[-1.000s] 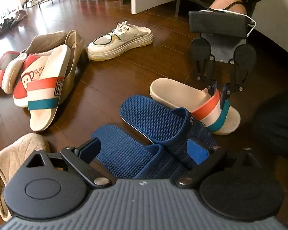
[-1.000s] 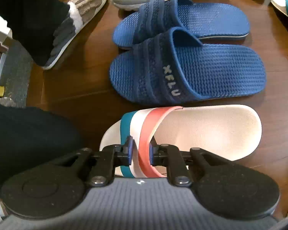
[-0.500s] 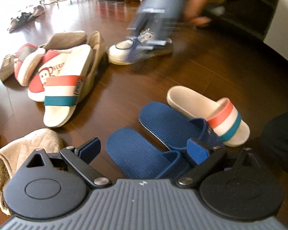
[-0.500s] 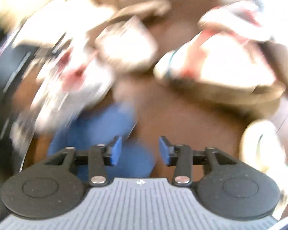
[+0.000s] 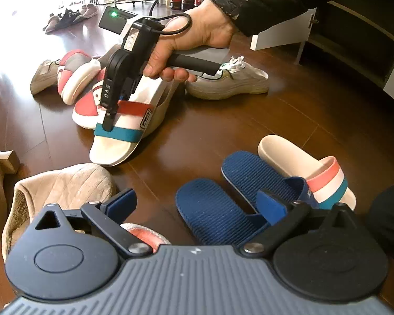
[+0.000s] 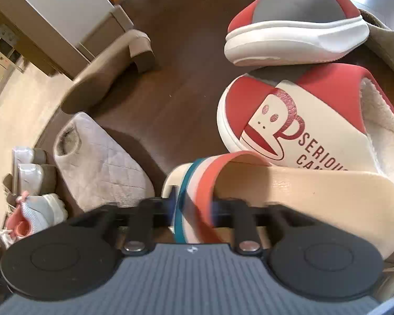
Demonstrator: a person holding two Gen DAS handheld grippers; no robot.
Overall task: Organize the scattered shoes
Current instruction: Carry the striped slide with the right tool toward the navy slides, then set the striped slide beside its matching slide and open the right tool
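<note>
Pairing the striped slides is the step in hand, by my reading. One striped slide (image 5: 307, 168) lies at the near right of the floor (image 5: 249, 120), just beside the two blue slides (image 5: 218, 210); its mate (image 5: 118, 131) leans on the pile of slippers further left, against the red monkey-print slipper (image 6: 289, 120). To do it well, I would grip the mate's strap squarely across its width, lift it straight off the pile so nothing else is dragged, then set it parallel beside its partner, toes the same way.

The right gripper (image 6: 194, 207) has its fingers either side of that strap, narrowed to about the strap's thickness; whether they already pinch it I cannot tell. The left gripper (image 5: 197, 202) hangs wide apart over the near floor, holding nothing.
</note>
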